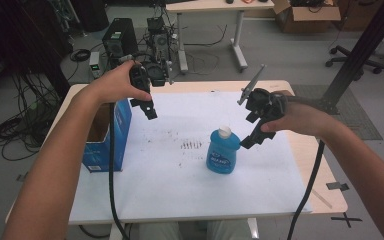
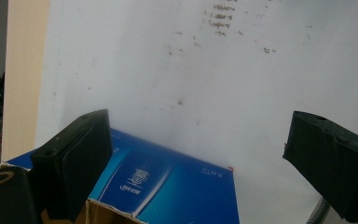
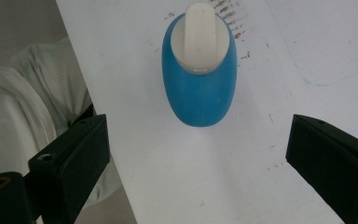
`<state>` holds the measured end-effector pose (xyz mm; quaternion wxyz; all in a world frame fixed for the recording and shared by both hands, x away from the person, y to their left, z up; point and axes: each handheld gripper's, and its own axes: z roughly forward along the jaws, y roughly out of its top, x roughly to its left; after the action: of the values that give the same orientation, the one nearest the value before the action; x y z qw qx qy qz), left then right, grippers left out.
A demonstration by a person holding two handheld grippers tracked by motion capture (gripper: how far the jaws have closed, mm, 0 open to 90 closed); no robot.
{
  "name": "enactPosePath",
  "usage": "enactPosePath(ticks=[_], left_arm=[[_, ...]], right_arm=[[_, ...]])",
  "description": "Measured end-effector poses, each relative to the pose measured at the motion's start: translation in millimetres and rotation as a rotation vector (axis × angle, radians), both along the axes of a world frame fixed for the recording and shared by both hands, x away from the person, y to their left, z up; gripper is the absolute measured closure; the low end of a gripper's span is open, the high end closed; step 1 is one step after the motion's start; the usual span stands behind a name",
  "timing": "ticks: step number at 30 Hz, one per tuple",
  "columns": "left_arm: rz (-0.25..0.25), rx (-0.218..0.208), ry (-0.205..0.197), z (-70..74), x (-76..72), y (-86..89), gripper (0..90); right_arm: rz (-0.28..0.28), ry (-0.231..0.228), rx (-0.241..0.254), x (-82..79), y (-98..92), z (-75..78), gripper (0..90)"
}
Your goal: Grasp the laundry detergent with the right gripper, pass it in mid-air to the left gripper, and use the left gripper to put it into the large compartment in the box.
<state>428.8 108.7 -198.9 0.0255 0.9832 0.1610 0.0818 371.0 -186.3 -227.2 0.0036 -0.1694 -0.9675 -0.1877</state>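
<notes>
A blue bottle point(image 1: 223, 151) with a white cap stands upright on the white sheet point(image 1: 180, 175), right of centre. From above, the right gripper view shows that blue bottle point(image 3: 199, 79) ahead of my open right gripper point(image 3: 196, 172), with nothing between the jaws. In the high view my right gripper point(image 1: 252, 132) hangs just right of the bottle, apart from it. My left gripper point(image 1: 150, 109) is held above the sheet near an open blue carton point(image 1: 107, 137) at the table's left edge. The left gripper point(image 2: 196, 163) stands open over the carton point(image 2: 168, 186), jaws empty.
Dark smudges point(image 1: 191, 146) mark the sheet's middle. The wooden table point(image 1: 325, 200) shows bare strips at right and left. Beyond the far edge stand computer towers point(image 1: 120, 40), tangled cables point(image 1: 20, 130), another table and an office chair point(image 1: 352, 57).
</notes>
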Motion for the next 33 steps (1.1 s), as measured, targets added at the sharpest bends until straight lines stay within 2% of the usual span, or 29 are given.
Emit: enactPosePath(ticks=[14,33], left_arm=[[-0.001,0.003,-0.004,-1.2,-0.2,-3.2,8.0],[-0.003,0.012,-0.007,-3.4,1.0,-3.8,8.2]], right_arm=[[-0.023,-0.027,0.072,-3.9,-10.0,-20.7,5.8],[-0.032,-0.013,0.083,-4.7,-15.8,-44.3,5.9]])
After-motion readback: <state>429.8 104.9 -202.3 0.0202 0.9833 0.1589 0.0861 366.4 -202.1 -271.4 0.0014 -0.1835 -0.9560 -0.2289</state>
